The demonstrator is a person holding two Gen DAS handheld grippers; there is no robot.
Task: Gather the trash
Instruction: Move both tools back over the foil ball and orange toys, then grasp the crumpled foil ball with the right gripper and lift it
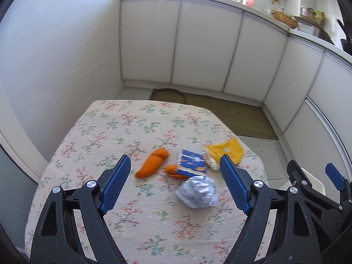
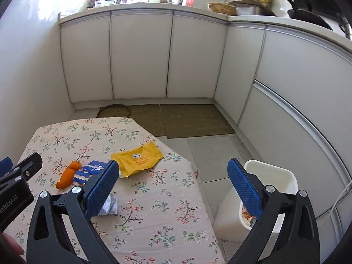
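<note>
Trash is seen scattered on a table (image 1: pixel 92 198) covered w/ a floral cloth: an orange peel piece (image 1: pixel 151 162), a smaller orange scrap (image 1: pixel 173 171) partly under a blue-and-white carton (image 1: pixel 191 162), a crumpled silver foil ball (image 1: pixel 197 191) nearest the camera, a small whitish wad (image 1: pixel 210 161), and a yellow wrapper (image 1: pixel 226 150) near the table's far right edge. All pieces are lying on the cloth; none is held.

Left gripper (image 1: pixel 173 180) is held above the table, jaws spread wide, nothing between the pads; foil ball and carton are framed between the fingers but not touched. Right gripper (image 2: pixel 173 187) is also spread wide and empty, positioned over the table's right edge. In the right wrist view, a white bin (image 2: pixel 270 176) is seen standing on the floor tiles just beside the table, some colourful scraps visible inside it; the bin is partly hidden by the right finger. In the same view the foil is mostly hidden behind the left finger (image 2: pixel 101 189).

White cabinets (image 2: pixel 140 55) and woven mats (image 2: pixel 193 118) are seen behind the table.
</note>
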